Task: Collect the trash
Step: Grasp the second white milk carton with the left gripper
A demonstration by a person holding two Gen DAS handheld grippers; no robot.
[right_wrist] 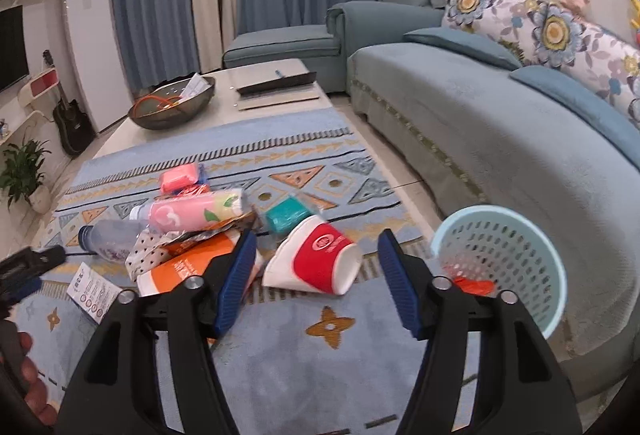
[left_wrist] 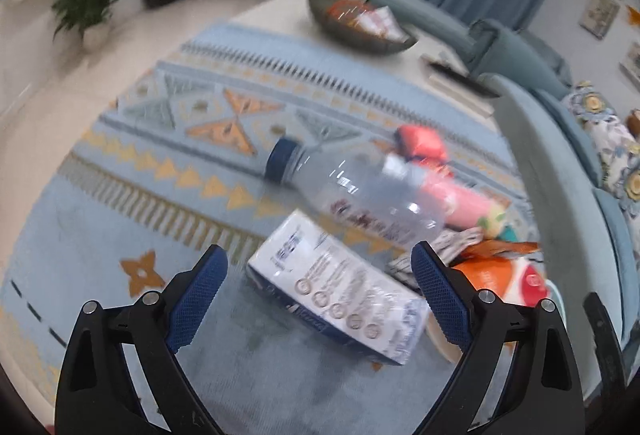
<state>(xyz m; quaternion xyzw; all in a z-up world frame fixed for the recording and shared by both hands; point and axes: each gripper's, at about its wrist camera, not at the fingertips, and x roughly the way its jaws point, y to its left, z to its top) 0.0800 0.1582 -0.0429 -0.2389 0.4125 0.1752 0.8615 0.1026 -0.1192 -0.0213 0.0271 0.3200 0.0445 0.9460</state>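
Observation:
A pile of trash lies on the patterned blue rug point(right_wrist: 280, 351). In the left wrist view my left gripper point(left_wrist: 320, 255) is open above a white printed carton point(left_wrist: 340, 287), with a clear plastic bottle with a blue cap point(left_wrist: 352, 191) just beyond and a pink bottle point(left_wrist: 460, 199) behind that. In the right wrist view my right gripper point(right_wrist: 316, 239) is open just in front of a red and white paper cup point(right_wrist: 316, 259) lying on its side. An orange cup point(right_wrist: 184, 267), the pink bottle point(right_wrist: 192, 213), a teal packet point(right_wrist: 286, 219) and a pink packet point(right_wrist: 178, 175) lie around it.
A light blue perforated waste basket point(right_wrist: 508, 259) stands at the right by the blue sofa point(right_wrist: 500, 139), with something red inside. A low white coffee table point(right_wrist: 256, 103) with a dark bowl point(right_wrist: 172, 103) stands beyond the rug. A potted plant point(right_wrist: 24, 171) is at the left.

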